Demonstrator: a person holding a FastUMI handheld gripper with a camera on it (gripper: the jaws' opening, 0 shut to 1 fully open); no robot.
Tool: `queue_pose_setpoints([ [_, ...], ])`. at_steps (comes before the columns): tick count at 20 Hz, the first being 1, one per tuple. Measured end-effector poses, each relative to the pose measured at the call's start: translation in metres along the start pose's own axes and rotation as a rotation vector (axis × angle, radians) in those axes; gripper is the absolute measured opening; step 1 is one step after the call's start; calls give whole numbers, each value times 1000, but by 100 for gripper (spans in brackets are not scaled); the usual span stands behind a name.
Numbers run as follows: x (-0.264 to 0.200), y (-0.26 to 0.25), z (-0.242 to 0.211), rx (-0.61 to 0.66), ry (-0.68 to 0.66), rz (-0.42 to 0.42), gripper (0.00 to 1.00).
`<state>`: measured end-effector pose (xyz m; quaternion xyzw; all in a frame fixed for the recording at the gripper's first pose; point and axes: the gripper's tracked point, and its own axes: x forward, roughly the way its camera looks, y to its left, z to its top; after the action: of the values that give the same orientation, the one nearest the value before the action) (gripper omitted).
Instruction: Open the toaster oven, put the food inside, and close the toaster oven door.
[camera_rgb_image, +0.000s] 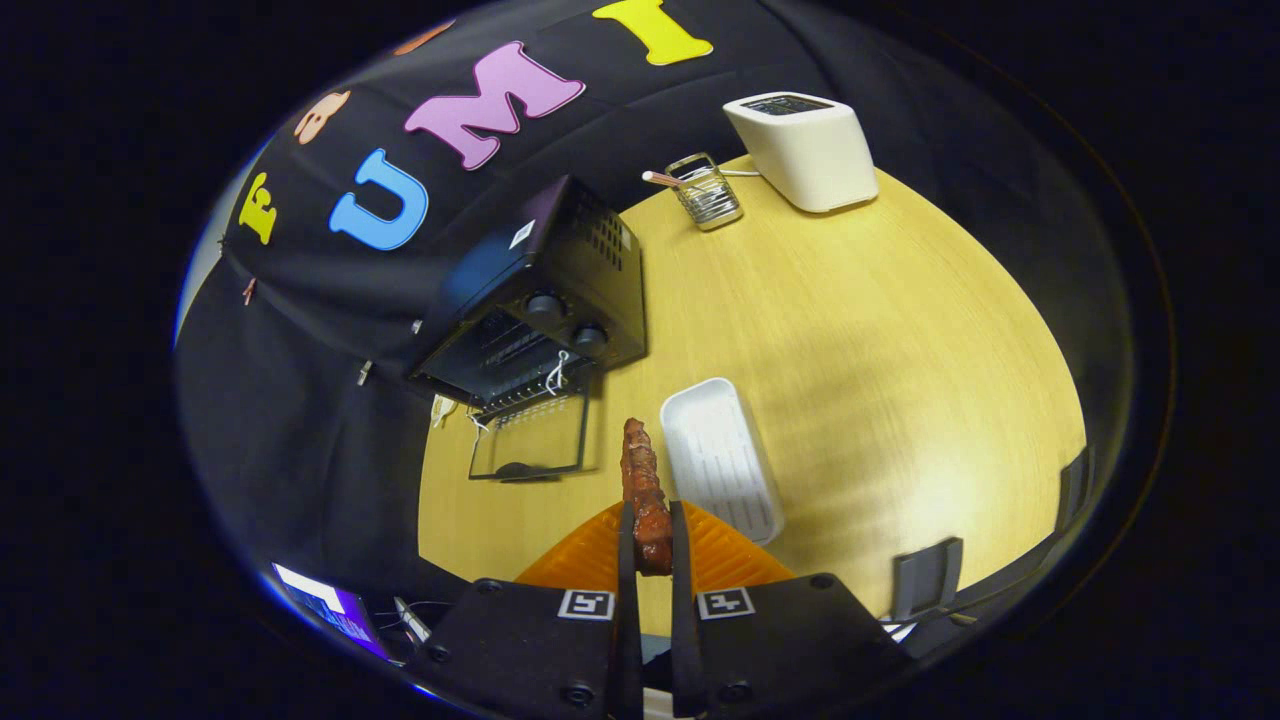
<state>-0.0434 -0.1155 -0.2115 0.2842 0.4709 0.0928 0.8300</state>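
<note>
Hand-held gripper (652, 545) clamps knobbly glazed skewer (645, 490).

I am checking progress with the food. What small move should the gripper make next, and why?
Probably carry the food forward toward the toaster oven. The gripper is shut on the food, raised above the white tray, and the oven door already hangs open just ahead.

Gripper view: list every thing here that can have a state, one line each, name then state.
toaster oven: door open, folded down onto the table.
food: lifted, clamped between the tool's fingers, pointing toward the oven.
tool: shut on the food.
white tray: empty, flat on the table beside the food.
wire basket: upright, holding a stick-like item.
white toaster: upright, slots empty as far as visible.
</note>
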Motion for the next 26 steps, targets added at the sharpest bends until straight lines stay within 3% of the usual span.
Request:
queue_pose_setpoints([
  [12,61,152,1,45,-188,86,15],
  [17,108,171,21,49,-272,48,15],
  [26,182,201,61,51,-457,74,15],
])
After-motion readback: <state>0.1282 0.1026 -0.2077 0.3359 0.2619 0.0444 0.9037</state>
